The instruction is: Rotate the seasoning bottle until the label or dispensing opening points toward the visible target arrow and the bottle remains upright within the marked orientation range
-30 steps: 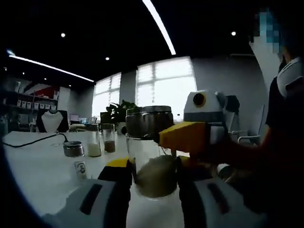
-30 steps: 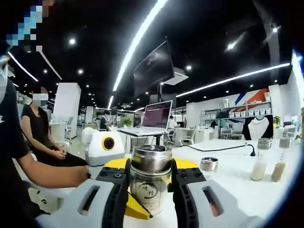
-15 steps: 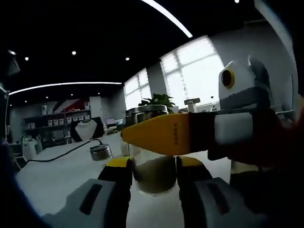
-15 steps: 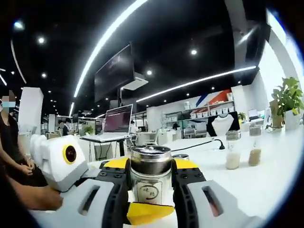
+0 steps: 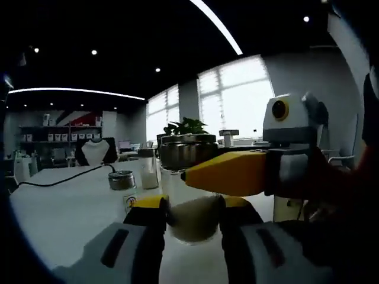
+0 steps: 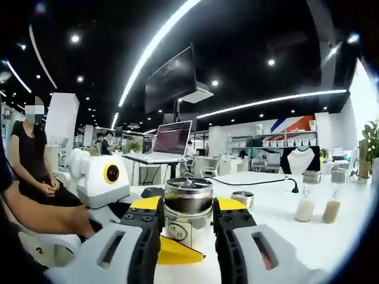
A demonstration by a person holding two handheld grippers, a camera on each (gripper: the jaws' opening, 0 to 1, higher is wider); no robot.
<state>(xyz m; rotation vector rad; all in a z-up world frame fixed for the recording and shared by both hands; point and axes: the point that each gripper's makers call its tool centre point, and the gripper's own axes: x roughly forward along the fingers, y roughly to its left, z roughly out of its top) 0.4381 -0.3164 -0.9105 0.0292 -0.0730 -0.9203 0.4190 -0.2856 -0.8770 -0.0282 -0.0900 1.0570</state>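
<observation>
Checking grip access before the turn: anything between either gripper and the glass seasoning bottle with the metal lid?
Nothing visible. The glass seasoning bottle with the metal lid sits directly between the right gripper jaws, and between the left gripper jaws too. No target arrow is visible.

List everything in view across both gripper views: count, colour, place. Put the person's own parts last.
seasoning bottle: one, clear glass with steel lid, between both grippers' jaws
small jar: one, steel-lidded, on the table beyond the bottle
shaker bottles: two, clear with pale and tan contents, far right in the right gripper view
cable: one, black, across the table
table: one, white
laptop: one, dark, on a stand behind
plant: one, green, by the window
seated person: one, in black, left background
left gripper: yellow-tipped, shut on the bottle
right gripper: yellow-tipped, shut on the bottle
</observation>
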